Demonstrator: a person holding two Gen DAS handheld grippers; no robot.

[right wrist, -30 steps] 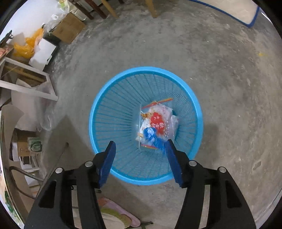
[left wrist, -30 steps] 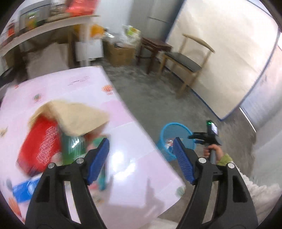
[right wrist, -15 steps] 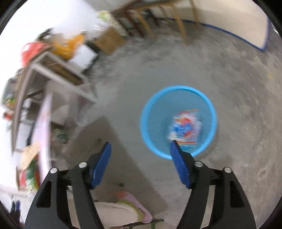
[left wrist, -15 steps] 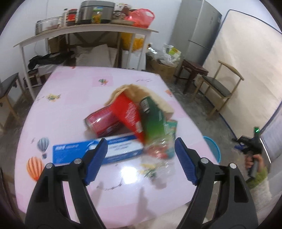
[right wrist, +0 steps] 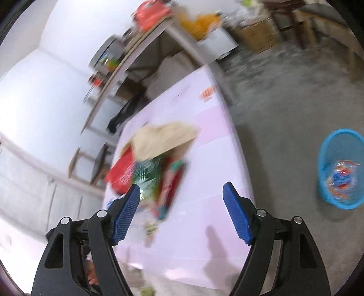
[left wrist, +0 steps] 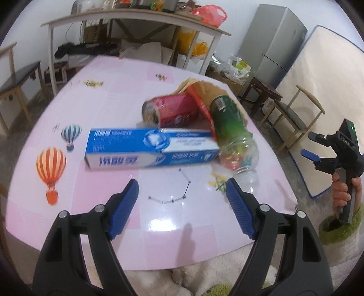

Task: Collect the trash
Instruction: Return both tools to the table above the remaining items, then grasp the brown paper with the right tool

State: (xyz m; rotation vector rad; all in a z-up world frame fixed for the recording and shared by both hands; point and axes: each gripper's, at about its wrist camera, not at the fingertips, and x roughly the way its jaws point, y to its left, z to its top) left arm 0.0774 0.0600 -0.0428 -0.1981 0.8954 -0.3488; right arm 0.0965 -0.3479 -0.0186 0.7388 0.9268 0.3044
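Note:
A heap of trash lies on the pink table (left wrist: pixel 113 95): a blue toothpaste box (left wrist: pixel 147 148), a red can (left wrist: pixel 173 111) on its side, a green-labelled clear plastic bottle (left wrist: pixel 229 134) and a brown paper bag (left wrist: pixel 204 87) behind them. My left gripper (left wrist: pixel 182 193) hovers open just in front of the box, nothing between its fingers. My right gripper (right wrist: pixel 180 200) is open and empty, above the table's near edge, with the blurred trash heap (right wrist: pixel 154 164) ahead of it. It also shows at the right of the left wrist view, right gripper (left wrist: pixel 316 148). The blue mesh bin (right wrist: pixel 339 168) on the floor holds wrappers.
A long shelf table (left wrist: pixel 136 18) with bags and pots stands behind the pink table. A grey fridge (left wrist: pixel 277 38), a dark stool (left wrist: pixel 261 91) and a wooden chair (left wrist: pixel 293 113) are at the right. A leaning board (left wrist: pixel 323 75) lines the right wall. Bare concrete floor (right wrist: pixel 284 109) surrounds the bin.
My left gripper swung from the table's corner round to face the trash heap and came closer to it. My right gripper rose away from above the bin and turned toward the table, its jaws wider.

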